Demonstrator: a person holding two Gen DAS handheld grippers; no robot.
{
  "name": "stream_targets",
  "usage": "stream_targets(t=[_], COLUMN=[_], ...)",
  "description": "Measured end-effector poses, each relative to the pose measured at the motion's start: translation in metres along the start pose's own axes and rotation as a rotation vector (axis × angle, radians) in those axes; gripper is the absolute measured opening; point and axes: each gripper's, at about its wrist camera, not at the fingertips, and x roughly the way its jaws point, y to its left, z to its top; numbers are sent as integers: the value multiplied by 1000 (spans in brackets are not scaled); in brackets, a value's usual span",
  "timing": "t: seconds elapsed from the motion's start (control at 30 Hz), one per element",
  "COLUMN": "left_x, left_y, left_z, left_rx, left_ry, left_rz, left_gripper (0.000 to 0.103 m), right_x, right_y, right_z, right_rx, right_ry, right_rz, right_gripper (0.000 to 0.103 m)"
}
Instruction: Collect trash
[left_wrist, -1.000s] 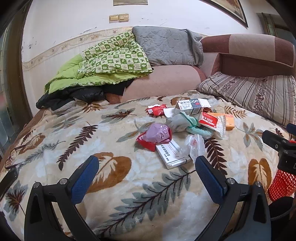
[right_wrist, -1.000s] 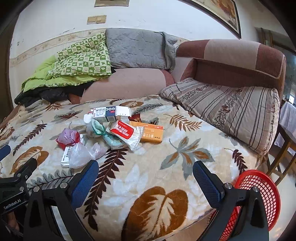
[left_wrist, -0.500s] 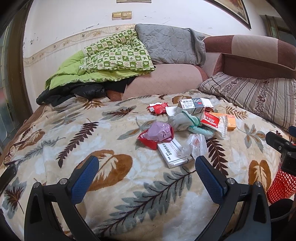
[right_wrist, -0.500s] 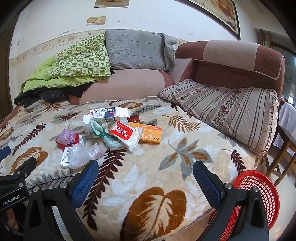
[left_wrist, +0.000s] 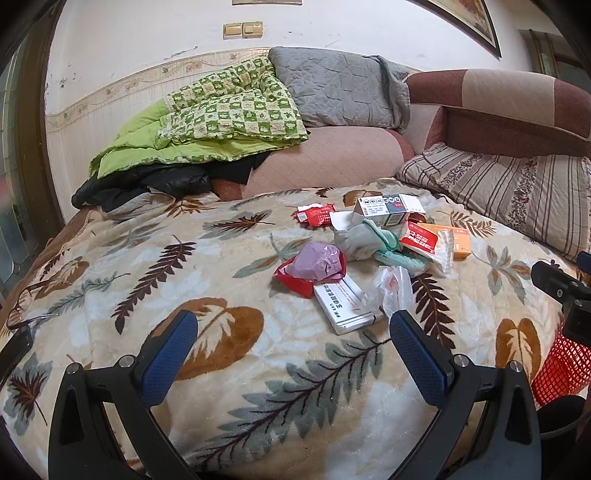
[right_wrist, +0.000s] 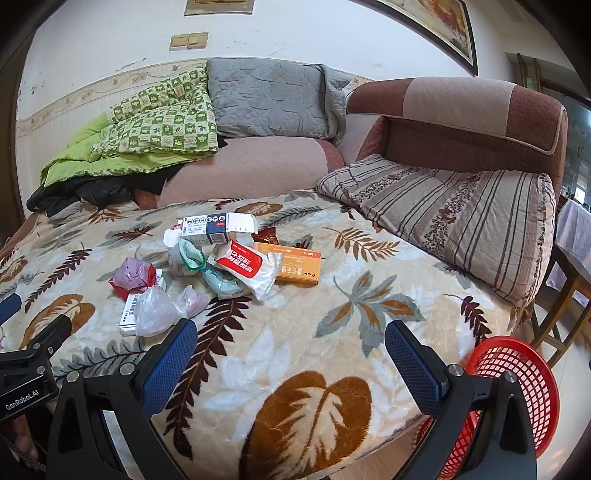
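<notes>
**Both grippers poised short of the litter pile**

Leaf-patterned blanket (left_wrist: 229, 373) covers the bed where the trash lies in a loose heap. The left gripper (left_wrist: 293, 341) has its jaws spread wide and empty; a white flat box (left_wrist: 347, 304) and a crumpled clear bag (left_wrist: 393, 286) lie just ahead of its right finger. The right gripper (right_wrist: 291, 350) is equally wide and empty, with the same clear bag (right_wrist: 155, 314) just ahead of its left finger and the orange box (right_wrist: 299, 267) farther ahead, between the jaws. A red basket (right_wrist: 517, 376) sits behind its right finger, off the bed edge.

A good approach is probably to take the nearest piece first, centre it between the fingers, and close on a firm edge rather than on slippery film.
</notes>
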Motion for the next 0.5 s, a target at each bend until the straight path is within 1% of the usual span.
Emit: stream_targets(t=[0.33,0.5], left_x=[0,3], left_y=[0,1], left_z=[0,-4], left_rx=[1,-3], left_ry=[1,15], left_rz=[1,-9], left_gripper=[103,103], right_x=[0,0], right_y=[-1,-2], right_z=[0,1], right_rx=[4,8], right_ry=[1,4], right_rz=[1,4], right_gripper=[103,103])
